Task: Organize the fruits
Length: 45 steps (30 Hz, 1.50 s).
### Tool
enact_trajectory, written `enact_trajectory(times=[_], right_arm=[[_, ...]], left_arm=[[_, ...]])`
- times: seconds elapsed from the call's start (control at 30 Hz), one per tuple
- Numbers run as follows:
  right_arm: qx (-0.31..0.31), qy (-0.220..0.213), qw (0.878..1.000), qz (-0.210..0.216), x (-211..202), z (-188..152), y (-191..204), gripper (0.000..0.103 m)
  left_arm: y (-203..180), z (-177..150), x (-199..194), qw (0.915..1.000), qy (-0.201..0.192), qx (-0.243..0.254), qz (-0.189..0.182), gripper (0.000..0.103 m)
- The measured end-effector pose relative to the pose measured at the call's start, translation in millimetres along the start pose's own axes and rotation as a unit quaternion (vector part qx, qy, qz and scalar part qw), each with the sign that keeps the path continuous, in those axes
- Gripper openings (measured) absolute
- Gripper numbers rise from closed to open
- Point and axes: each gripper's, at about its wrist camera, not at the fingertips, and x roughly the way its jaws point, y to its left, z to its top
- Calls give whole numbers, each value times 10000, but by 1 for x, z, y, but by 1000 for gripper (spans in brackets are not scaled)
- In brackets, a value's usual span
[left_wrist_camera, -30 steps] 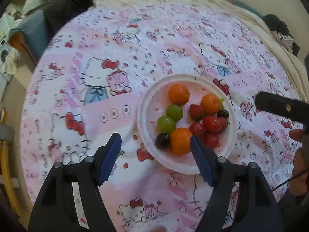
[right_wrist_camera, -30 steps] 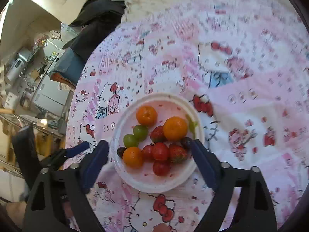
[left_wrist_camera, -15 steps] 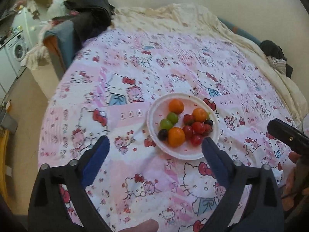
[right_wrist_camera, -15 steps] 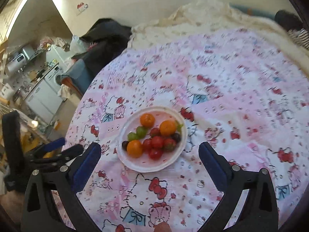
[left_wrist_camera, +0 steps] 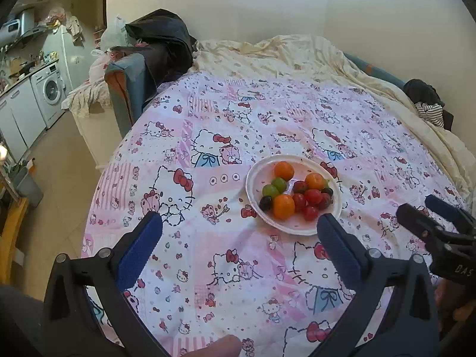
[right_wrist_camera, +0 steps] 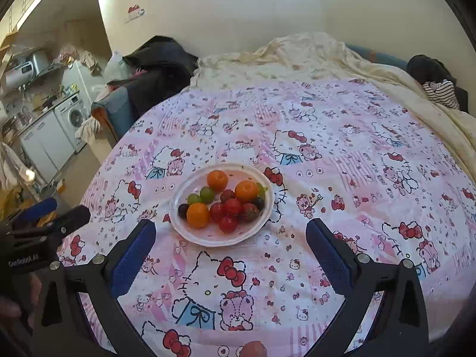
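A white plate (left_wrist_camera: 257,175) (right_wrist_camera: 261,226) sits on a pink Hello Kitty cloth. It holds three oranges (left_wrist_camera: 283,206) (right_wrist_camera: 197,214), two green grapes (left_wrist_camera: 270,190) (right_wrist_camera: 206,194), dark grapes (left_wrist_camera: 265,202), red tomatoes (left_wrist_camera: 313,196) (right_wrist_camera: 228,223) and a strawberry (right_wrist_camera: 249,211). My left gripper (left_wrist_camera: 238,223) is open and empty, held back from the plate. My right gripper (right_wrist_camera: 230,229) is open and empty, also back from the plate. Each gripper shows at the edge of the other's view: the right one (left_wrist_camera: 437,223), the left one (right_wrist_camera: 50,217).
The pink cloth (left_wrist_camera: 238,119) covers a round table. A cream blanket (left_wrist_camera: 297,56) lies behind it. A blue chair with dark clothes (left_wrist_camera: 142,59) stands at the far left. A washing machine (left_wrist_camera: 50,92) and kitchen units are further left.
Both grippers have pulled back and up from the plate, so the plate looks smaller and the room shows. Both stay open and empty. The fruit has not moved.
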Motion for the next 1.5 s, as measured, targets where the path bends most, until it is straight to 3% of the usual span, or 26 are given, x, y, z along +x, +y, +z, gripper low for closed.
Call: enact_trajectory(times=[1.5], right_arm=[[-99, 68, 9998, -184, 11, -5, 2, 103]], left_arm=[[-2, -4, 5, 9999, 73, -80, -2, 103]])
